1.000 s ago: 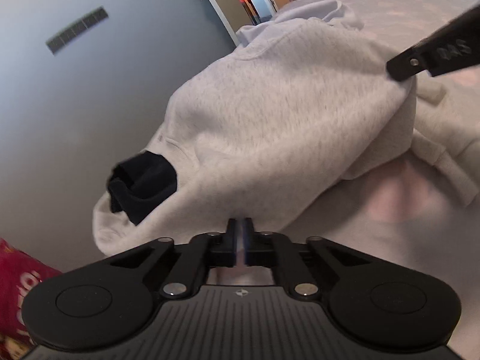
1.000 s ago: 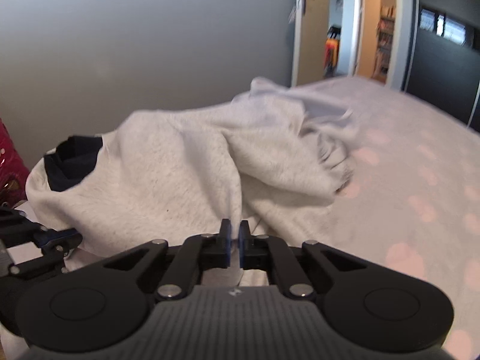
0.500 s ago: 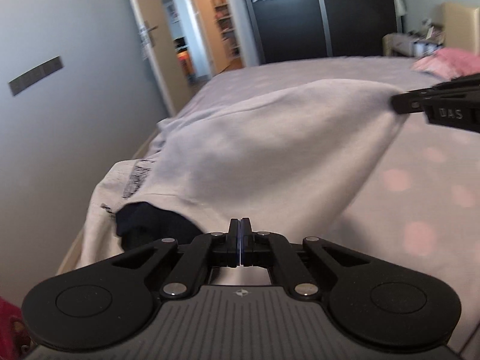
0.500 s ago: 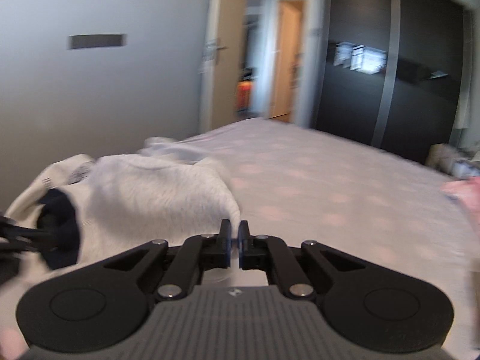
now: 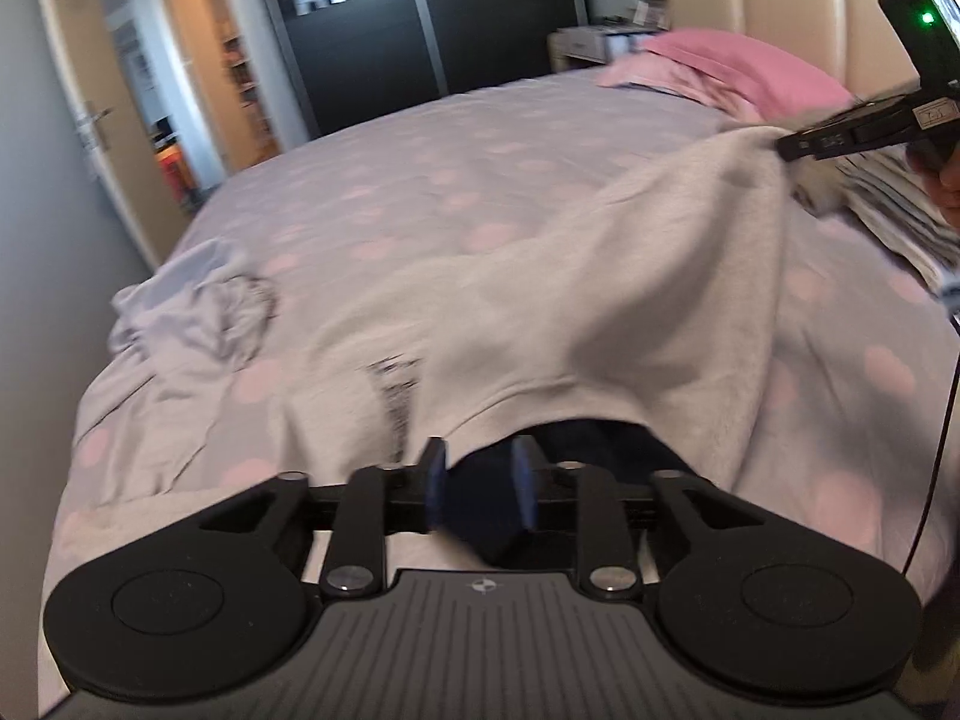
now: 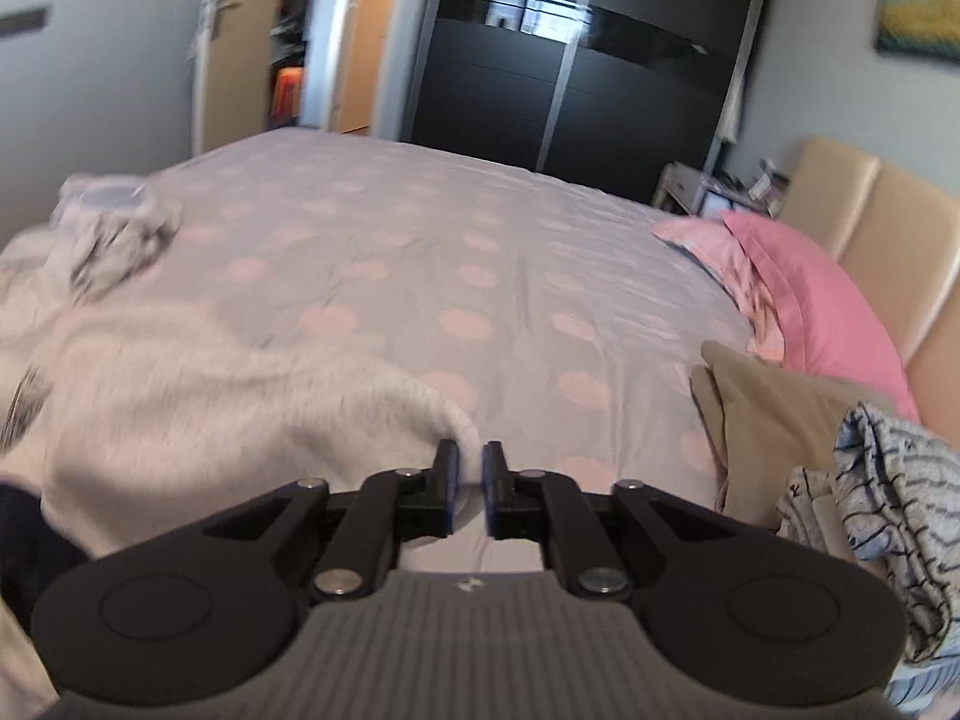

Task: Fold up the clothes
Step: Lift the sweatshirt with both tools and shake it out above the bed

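A light grey sweatshirt (image 5: 540, 312) lies spread across the dotted bed sheet (image 5: 420, 192), its navy inner lining (image 5: 576, 438) showing at the near opening. My left gripper (image 5: 478, 480) is open, its fingers wide apart on either side of the navy lining. In the left wrist view my right gripper (image 5: 786, 147) holds one edge of the sweatshirt lifted at the upper right. In the right wrist view the right gripper (image 6: 470, 474) is shut on a fold of the sweatshirt (image 6: 210, 408), which trails off to the left.
A crumpled pale garment (image 5: 198, 306) sits at the bed's far left edge. A pink pillow (image 6: 810, 282), a tan garment (image 6: 768, 414) and a striped garment (image 6: 888, 480) lie at the right near the headboard (image 6: 852, 198). A dark wardrobe (image 6: 570, 78) stands beyond the bed.
Both grippers have swung from the wall side toward the bed, carrying the sweatshirt out over the sheet. The left gripper's jaws, shut before, now stand apart.
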